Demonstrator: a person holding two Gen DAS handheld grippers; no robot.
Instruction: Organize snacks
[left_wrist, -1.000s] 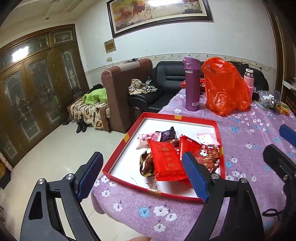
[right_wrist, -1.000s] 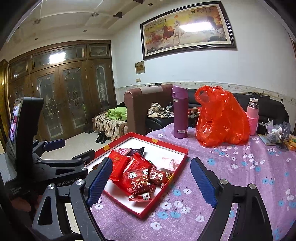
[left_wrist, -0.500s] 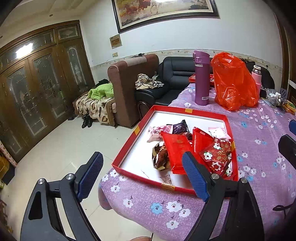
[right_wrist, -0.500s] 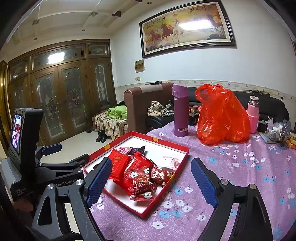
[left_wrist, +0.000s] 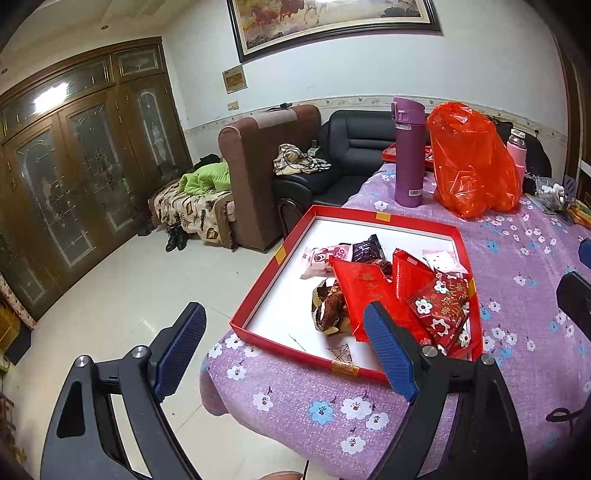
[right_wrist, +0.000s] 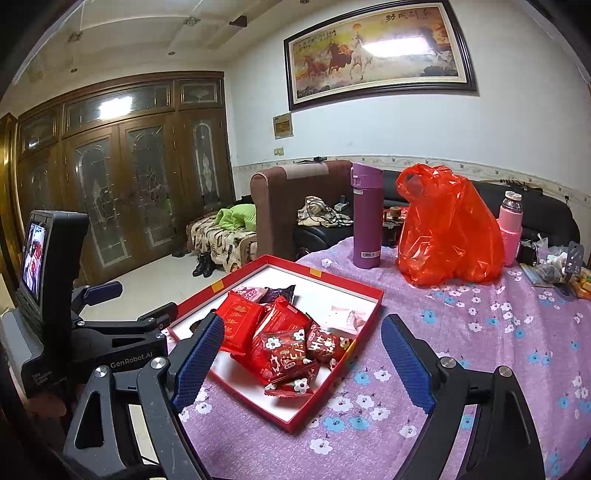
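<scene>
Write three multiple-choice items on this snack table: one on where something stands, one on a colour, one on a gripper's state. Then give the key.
1. Where does the purple flask stand?
A. Inside the red tray
B. On the tablecloth beyond the tray, beside the orange-red plastic bag
C. On the floor

2. What colour is the inside floor of the red tray?
A. White
B. Green
C. Black

3. What state is the right gripper in?
A. Shut on a snack packet
B. Shut on nothing
C. Open, holding nothing

Key: B, the flask stands on the cloth past the tray's far rim; A, bare white shows around the snack packets; C, its blue pads stand wide apart.
</scene>
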